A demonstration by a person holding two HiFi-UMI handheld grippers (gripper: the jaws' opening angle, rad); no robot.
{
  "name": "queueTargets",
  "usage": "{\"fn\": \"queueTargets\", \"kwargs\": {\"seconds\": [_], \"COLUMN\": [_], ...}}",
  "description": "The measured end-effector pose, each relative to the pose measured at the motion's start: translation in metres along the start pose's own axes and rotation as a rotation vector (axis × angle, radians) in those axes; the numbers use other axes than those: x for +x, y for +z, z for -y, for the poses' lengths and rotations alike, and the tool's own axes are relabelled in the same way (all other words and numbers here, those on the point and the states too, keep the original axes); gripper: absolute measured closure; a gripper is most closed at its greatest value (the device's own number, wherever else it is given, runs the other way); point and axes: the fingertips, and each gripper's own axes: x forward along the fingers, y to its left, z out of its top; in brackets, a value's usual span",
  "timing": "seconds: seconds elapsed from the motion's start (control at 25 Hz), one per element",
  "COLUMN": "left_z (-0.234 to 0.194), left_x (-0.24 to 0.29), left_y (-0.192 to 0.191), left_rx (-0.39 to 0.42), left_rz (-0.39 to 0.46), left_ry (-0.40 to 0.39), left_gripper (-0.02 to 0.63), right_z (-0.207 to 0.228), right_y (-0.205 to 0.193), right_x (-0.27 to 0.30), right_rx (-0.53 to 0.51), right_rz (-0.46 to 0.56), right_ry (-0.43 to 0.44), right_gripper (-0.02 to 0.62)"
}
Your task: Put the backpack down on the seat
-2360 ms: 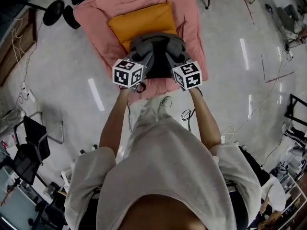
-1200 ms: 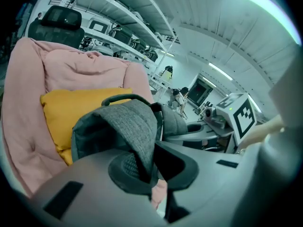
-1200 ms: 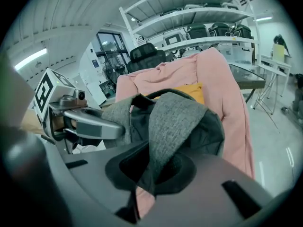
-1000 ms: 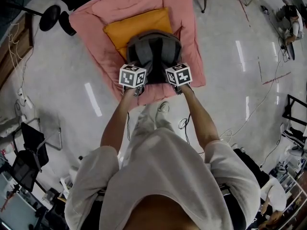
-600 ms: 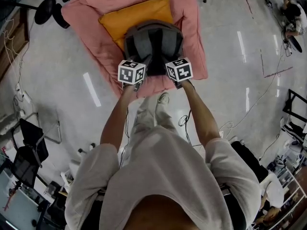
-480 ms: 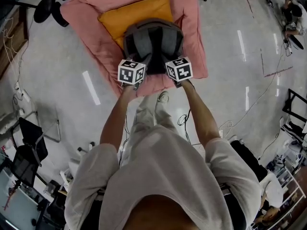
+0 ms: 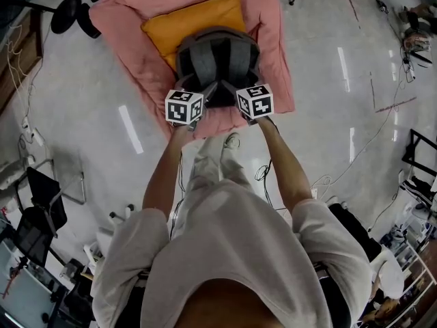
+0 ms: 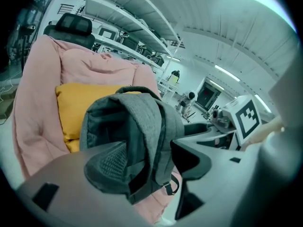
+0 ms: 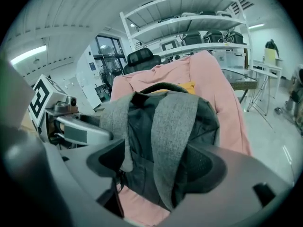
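Jaws on left gripper (image 8: 149, 167) and right gripper (image 9: 158, 167) just opened astride backpack (image 7: 217, 59) straps.

LAB OR WORKSHOP HALL, NOT A HOME: The pink quilt-draped seat (image 7: 270, 39) stands alone on a glossy pale grey floor (image 7: 328, 115). The floor mirrors the long ceiling light strips (image 8: 226, 73). Behind the seat rises white metal shelving (image 9: 189, 6) loaded with dark bulky gear. A black office chair (image 9: 142, 58) shows just over the seat's back. Red tape marks (image 7: 396, 106) cross the floor to the right of the seat, and loose black cables (image 7: 266, 171) lie just in front of it. A black round stand base (image 7: 65, 14) sits to the seat's left, and dark equipment clutters the floor well in front of the seat on both sides.
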Motion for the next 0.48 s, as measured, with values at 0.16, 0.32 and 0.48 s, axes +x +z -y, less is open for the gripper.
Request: {"fn": "queueTargets", "kwargs": {"seconds": [0.16, 0.32, 0.48], "left_z": [0.000, 0.004, 0.013], "left_x": [-0.014, -0.031, -0.054], "left_y": [0.004, 0.011, 0.022], "left_rx": [0.017, 0.028, 0.059], "left_rz": [0.017, 0.040, 0.074], "left_ry": [0.024, 0.044, 0.064], "left_gripper": [0.331, 0.331, 0.331], "right_z": [0.000, 0.000, -0.008], "right_y": [0.008, 0.020, 0.034], "right_x": [-0.014, -0.033, -0.059], "right_rx": [-0.013, -0.043, -0.062], "right_rz": [0.034, 0.072, 0.112], "right_ry": [-0.028, -0.056, -0.061], "right_gripper": [0.216, 0.218, 0.236]}}
